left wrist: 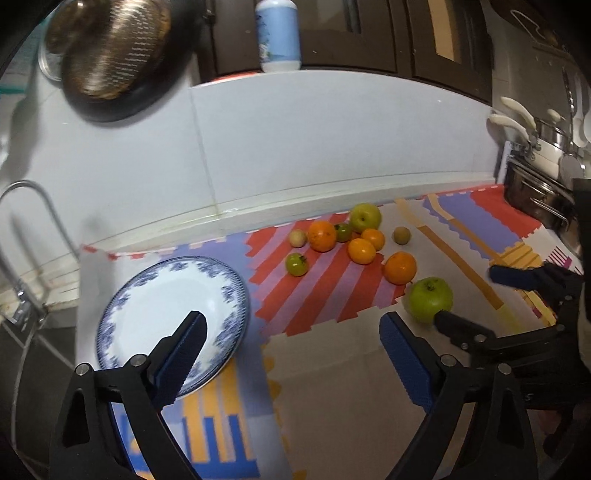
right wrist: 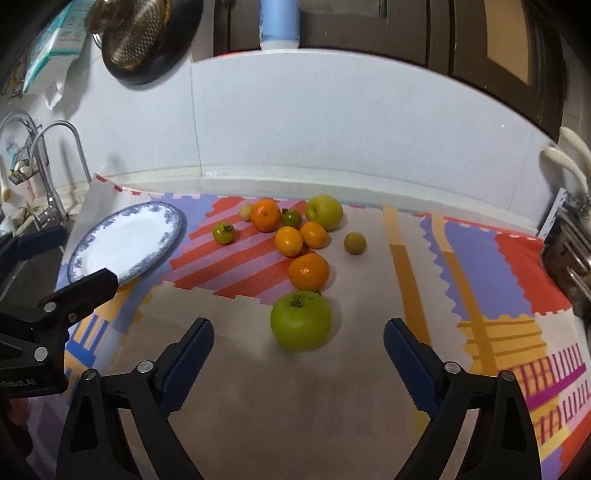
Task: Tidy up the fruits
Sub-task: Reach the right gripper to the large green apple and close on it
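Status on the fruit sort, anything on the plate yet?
Done: nothing; the plate is bare. In hand: nothing; left gripper and right gripper are both open, the right one facing the near green apple. Left: all fruits, still on the mat.

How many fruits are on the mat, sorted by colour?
Orange fruits: 4
Large green apples: 2
Small green fruits with dark calyx: 2
Small pale yellowish fruits: 2
Total: 10, all on the mat; none on the plate.

blue bottle (right wrist: 279, 24) top cropped, faucet (left wrist: 35, 206) blurred
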A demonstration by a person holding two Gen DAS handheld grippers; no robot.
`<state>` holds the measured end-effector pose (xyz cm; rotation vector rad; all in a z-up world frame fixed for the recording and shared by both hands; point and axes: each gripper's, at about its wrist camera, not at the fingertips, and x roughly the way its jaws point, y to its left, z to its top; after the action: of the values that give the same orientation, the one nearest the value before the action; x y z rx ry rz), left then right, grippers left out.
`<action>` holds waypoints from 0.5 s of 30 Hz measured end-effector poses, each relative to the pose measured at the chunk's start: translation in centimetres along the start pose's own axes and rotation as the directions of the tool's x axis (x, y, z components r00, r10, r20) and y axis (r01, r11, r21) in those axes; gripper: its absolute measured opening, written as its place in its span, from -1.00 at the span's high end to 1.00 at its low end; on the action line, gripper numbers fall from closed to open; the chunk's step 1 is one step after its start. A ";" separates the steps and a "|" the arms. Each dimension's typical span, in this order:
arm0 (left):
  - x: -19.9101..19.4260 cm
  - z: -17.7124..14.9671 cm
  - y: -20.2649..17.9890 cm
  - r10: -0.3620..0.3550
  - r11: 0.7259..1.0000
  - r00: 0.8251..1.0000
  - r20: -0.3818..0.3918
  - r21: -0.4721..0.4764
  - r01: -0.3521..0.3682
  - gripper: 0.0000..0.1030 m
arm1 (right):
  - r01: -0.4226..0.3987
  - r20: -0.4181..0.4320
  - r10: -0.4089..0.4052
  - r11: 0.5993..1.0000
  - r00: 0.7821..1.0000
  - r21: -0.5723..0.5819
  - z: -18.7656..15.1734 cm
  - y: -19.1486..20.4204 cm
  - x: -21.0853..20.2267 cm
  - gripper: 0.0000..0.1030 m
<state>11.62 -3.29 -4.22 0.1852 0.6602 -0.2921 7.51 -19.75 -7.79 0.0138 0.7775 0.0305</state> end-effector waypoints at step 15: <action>6.7 1.8 -1.0 -0.168 0.986 0.982 -0.090 -0.002 0.169 -0.55 | -0.063 -0.069 0.066 0.997 0.995 0.044 0.0 -0.7 4.3 -0.29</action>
<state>17.30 -6.09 -7.11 0.1488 0.7662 -0.4507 10.63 -20.33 -10.82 0.0776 0.8480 0.0761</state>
